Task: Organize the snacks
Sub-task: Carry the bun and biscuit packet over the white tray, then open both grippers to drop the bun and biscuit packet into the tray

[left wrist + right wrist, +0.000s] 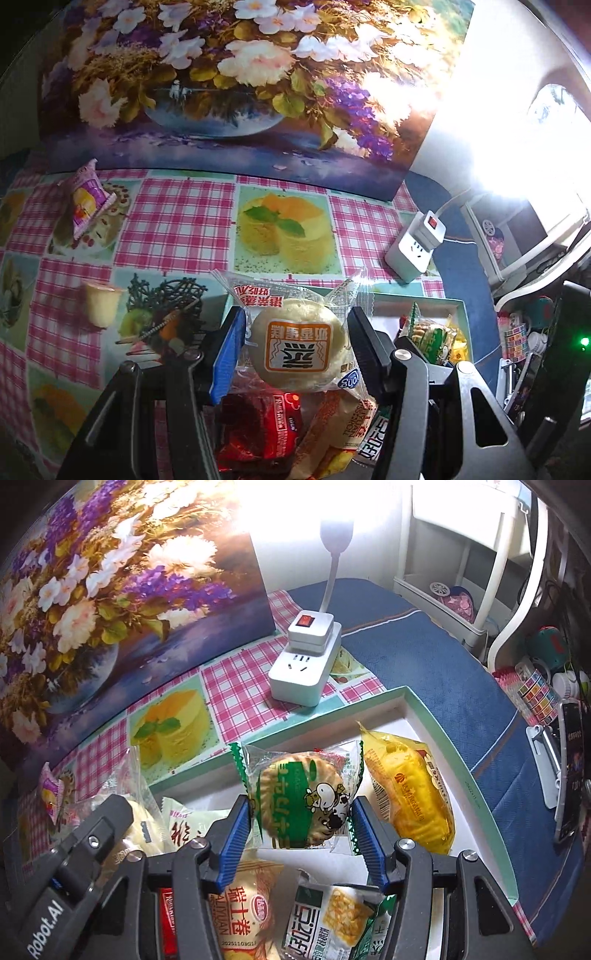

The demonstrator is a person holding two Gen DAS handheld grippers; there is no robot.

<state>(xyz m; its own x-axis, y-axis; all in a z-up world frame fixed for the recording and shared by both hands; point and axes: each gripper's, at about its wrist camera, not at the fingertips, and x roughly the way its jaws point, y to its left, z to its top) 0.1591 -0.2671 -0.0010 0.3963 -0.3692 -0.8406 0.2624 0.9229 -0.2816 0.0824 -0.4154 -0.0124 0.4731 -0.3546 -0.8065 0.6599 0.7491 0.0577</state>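
- The round pale bun [299, 347] sits pinched in its clear wrapper between the jaws of the left gripper [297, 347], above the packets already in the box.
- The cow-print biscuit [301, 797] is clamped in the right gripper [301, 830], with the yellow cake packet [410, 797] just right of it.
- Both hover over the teal-rimmed box [476, 775]; placing appears under way.
- Next: lower each into bare space, then release.
- A jelly cup [100, 302] and pink sachet [86, 199] wait on the tabletop [177, 218], far left of the left gripper.
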